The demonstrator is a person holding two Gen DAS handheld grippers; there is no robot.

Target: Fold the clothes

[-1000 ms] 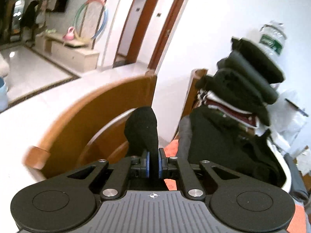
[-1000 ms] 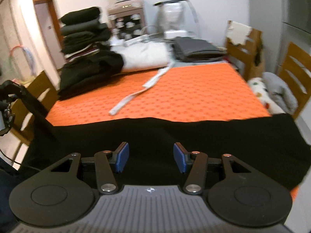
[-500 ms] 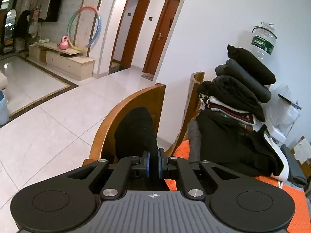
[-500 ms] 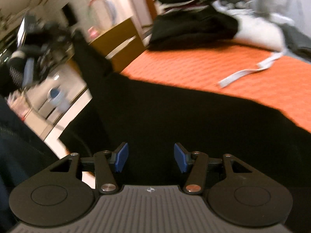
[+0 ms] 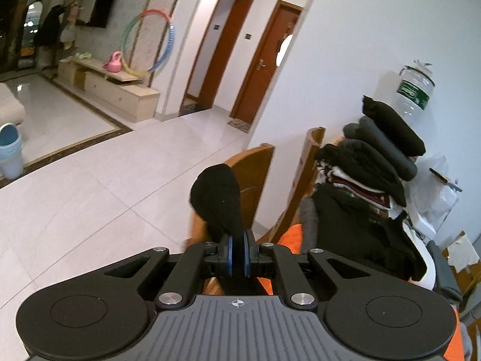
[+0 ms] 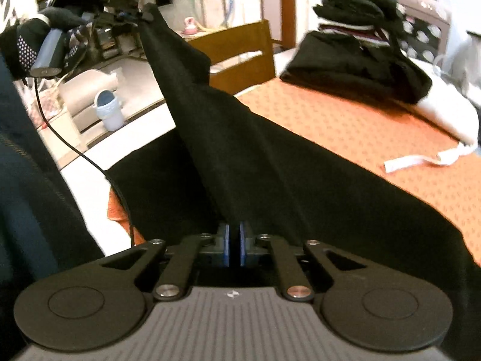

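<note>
Clearly, a black garment (image 6: 255, 156) is draped over the near edge of the orange-covered table (image 6: 375, 126), one corner lifted off the left edge. That corner is pinched in the closed left gripper (image 5: 237, 254), a bunched tuft showing past the pads. The right gripper (image 6: 234, 248) is clamped on a ridge of the same cloth at the near edge. The fabric is judged soft, light and limp, sagging between holds; edges or corners are best taken, kept taut, well apart from the stacked clothes (image 6: 357, 6) at the far left corner
</note>
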